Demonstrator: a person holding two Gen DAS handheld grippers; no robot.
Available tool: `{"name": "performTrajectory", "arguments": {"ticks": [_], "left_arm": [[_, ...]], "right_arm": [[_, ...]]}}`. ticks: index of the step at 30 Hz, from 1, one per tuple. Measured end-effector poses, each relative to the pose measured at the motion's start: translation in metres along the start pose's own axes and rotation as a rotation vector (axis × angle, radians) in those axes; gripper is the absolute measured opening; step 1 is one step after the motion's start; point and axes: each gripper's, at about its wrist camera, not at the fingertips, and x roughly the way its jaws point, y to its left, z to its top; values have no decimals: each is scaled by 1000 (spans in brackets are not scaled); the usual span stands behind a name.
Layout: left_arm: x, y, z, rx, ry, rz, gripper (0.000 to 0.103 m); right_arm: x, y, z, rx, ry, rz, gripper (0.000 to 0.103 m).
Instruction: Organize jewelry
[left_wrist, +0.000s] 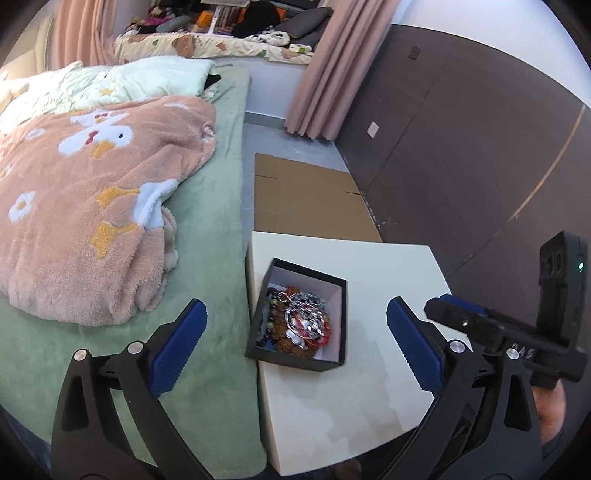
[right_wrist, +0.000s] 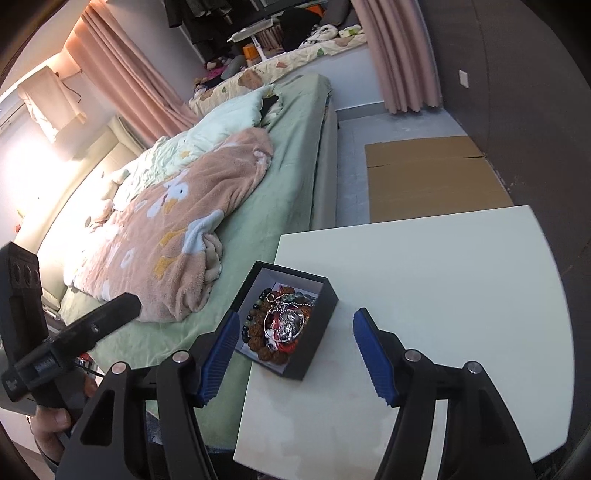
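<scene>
Two hand-held grippers are hovering above a white table (right_wrist: 443, 277), both empty, their blue-padded jaws standing wide apart.

Left gripper (left_wrist: 295, 345): released, holding nothing; its fingers are straddling the near end of the box from above, one pad over the green bedsheet (left_wrist: 207, 387), the other over the tabletop. In the right wrist view its black body is sitting at the left edge, with a thumb showing on the handle below.

Right gripper (right_wrist: 293, 356): released, holding nothing; it is poised just short of the box, its left pad near the table's left edge, its right pad over bare tabletop. In the left wrist view its body is sitting at the far right, a green light glowing on it.

Box (right_wrist: 314, 354): black outside, pale inside, lidless, resting on the table close to the edge that is running along the bed.

Jewelry (right_wrist: 282, 323): lying heaped inside the box, a tangle of dark and brown bead strands, silver chain and a metal ring with red showing beneath; single pieces are too tangled to separate.

Surroundings: a pink blanket (left_wrist: 99, 206) with white ducks is lying bunched on the bed; flattened cardboard (left_wrist: 310, 199) is lying on the floor beyond the table; pink curtains (right_wrist: 402, 51) are hanging at the far side.
</scene>
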Motion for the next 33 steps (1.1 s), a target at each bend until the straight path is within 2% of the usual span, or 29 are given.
{"name": "performTrajectory", "arguments": {"ticks": [2, 4, 5, 6, 7, 23, 31, 33], "left_arm": [[-8, -10, -4, 20, -11, -6, 98], [-14, -19, -7, 40, -22, -6, 98], [-18, -24, -9, 47, -26, -10, 98], [-21, -29, -11, 57, -33, -17, 98], [-23, -34, -15, 66, -36, -18, 98], [-67, -79, -70, 191, -85, -36, 98], [-87, -72, -100, 222, -113, -1, 98], [-90, -69, -105, 218, -113, -12, 98]], "right_arm": [[-15, -1, -3, -8, -7, -12, 69], [-29, -3, -7, -13, -25, -28, 82], [-37, -4, -9, -16, -38, -32, 85], [-45, -5, -11, -18, -54, -35, 93], [-55, -7, -15, -19, -74, -42, 95], [-150, -42, -86, -4, -190, -151, 95], [-170, -43, -120, -20, -228, -192, 95], [-171, -44, -128, -24, -233, -199, 95]]}}
